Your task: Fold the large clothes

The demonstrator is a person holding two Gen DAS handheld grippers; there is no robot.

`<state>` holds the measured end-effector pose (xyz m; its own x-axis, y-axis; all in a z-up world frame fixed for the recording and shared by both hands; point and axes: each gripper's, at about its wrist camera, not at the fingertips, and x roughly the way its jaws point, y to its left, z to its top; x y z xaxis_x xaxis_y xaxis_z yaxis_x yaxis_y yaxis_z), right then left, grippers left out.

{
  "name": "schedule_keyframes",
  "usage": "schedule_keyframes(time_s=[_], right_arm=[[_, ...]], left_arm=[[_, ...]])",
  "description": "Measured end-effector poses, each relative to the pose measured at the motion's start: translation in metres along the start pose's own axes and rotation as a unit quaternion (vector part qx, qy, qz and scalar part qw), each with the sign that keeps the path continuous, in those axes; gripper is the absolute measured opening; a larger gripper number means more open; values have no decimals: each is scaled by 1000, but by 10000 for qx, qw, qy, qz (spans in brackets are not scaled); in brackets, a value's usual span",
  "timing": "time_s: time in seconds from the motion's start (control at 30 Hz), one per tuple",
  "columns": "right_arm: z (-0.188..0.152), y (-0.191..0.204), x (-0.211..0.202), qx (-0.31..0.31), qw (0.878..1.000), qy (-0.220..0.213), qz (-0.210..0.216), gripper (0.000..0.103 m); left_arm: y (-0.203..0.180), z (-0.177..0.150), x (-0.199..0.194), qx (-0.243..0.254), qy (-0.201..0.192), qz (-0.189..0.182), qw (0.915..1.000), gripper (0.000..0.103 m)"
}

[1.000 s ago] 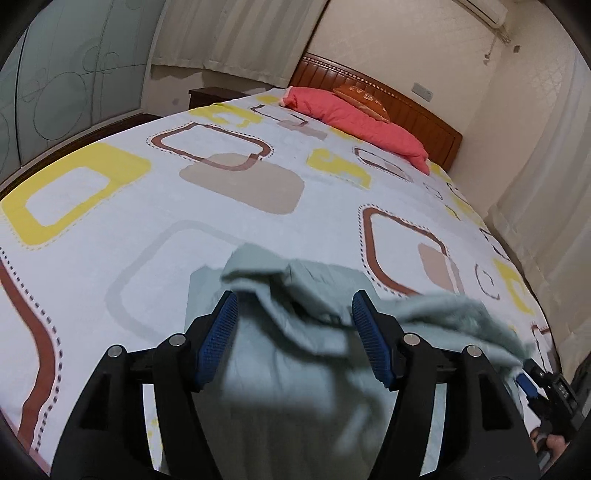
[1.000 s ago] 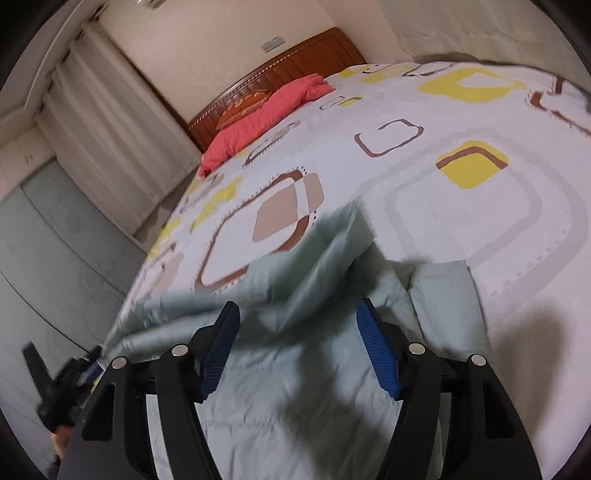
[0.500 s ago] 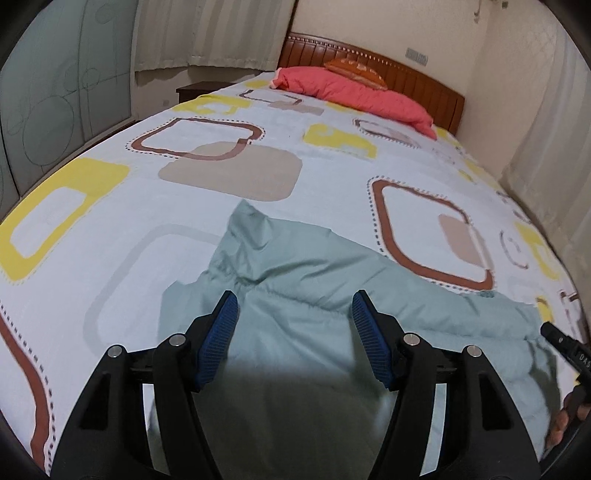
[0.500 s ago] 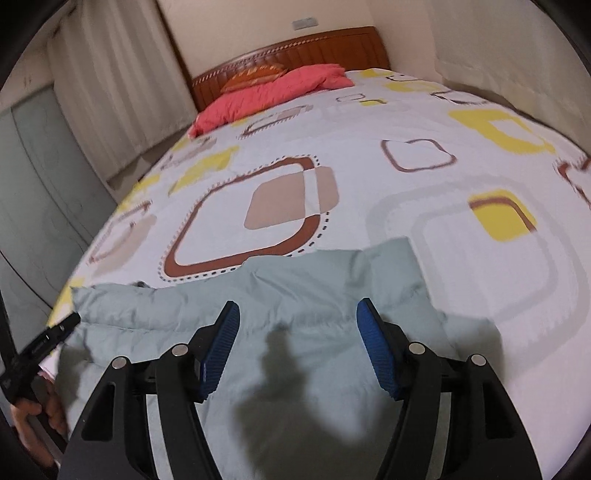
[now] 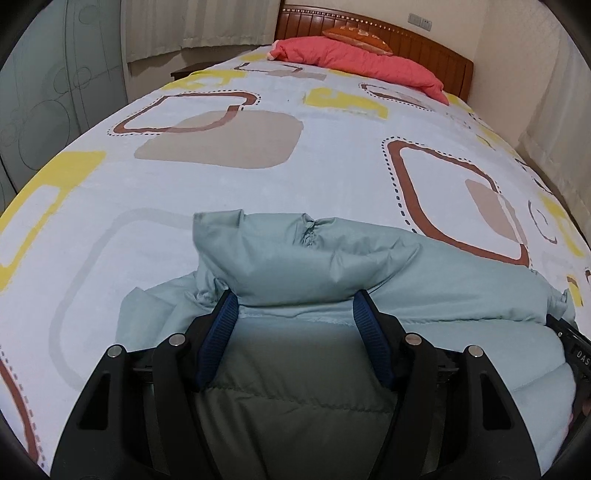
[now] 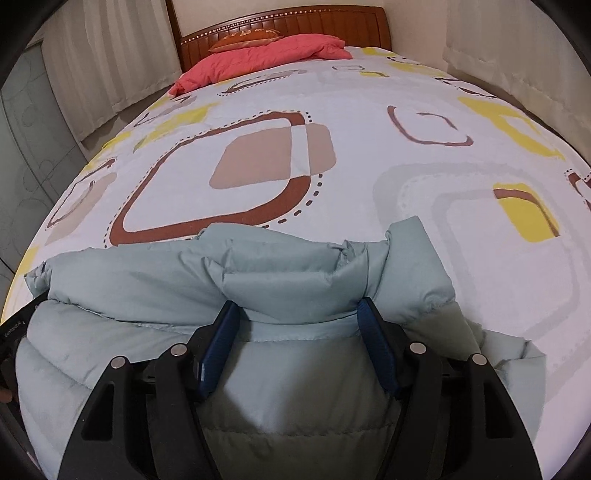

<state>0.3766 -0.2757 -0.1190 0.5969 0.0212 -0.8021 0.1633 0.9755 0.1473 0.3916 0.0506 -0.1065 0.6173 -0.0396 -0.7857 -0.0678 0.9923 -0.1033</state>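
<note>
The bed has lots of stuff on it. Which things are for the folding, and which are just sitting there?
For the folding:
puffy green jacket
left gripper
right gripper

Just sitting there:
pink quilt
orange pillow
patterned bedsheet

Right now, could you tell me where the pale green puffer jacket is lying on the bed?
The puffer jacket lies bunched at the near foot end of the bed, directly ahead of both open grippers in both wrist views, far from the red quilt by the headboard.

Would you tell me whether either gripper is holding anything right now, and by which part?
Nothing is held: the left gripper and right gripper are both open, straddling the puffy jacket on the bed.
</note>
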Motion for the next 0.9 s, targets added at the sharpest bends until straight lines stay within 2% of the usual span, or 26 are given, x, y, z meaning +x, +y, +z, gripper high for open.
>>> schedule_keyframes(time_s=[0.1,0.23,0.33,0.4,0.47,0.63,0.73,0.9], right_arm=[[-3,-11,-29,234,9995,-199,5,66],[-19,-34,-61,381,9978,-434,-331,66],[-30,-46,-49,450,9981,-185,-389,66],[-36,-54,-32,562,9980,20,-277,66],[-38,-59,-22,648,9977,-3,-212,67],[-39,-52,-19,514,9978,-73,-409,69],[-37,-54,-25,571,9977,-109,-358,69],[-44,-62,-64,930,9949,-345,-168,69]], left_arm=[[15,-3,-29,-286,-63,-133,9995,66],[46,-17,-53,-769,-307,-90,9965,68],[53,-25,-38,-803,-32,14,9968,68],[51,-27,-28,-717,42,116,9973,70],[46,-28,-21,-552,41,217,9982,70],[41,-28,-11,-397,-51,404,9984,70],[42,-26,-18,-419,-17,386,9984,70],[65,-37,-54,-958,-4,126,9953,71]])
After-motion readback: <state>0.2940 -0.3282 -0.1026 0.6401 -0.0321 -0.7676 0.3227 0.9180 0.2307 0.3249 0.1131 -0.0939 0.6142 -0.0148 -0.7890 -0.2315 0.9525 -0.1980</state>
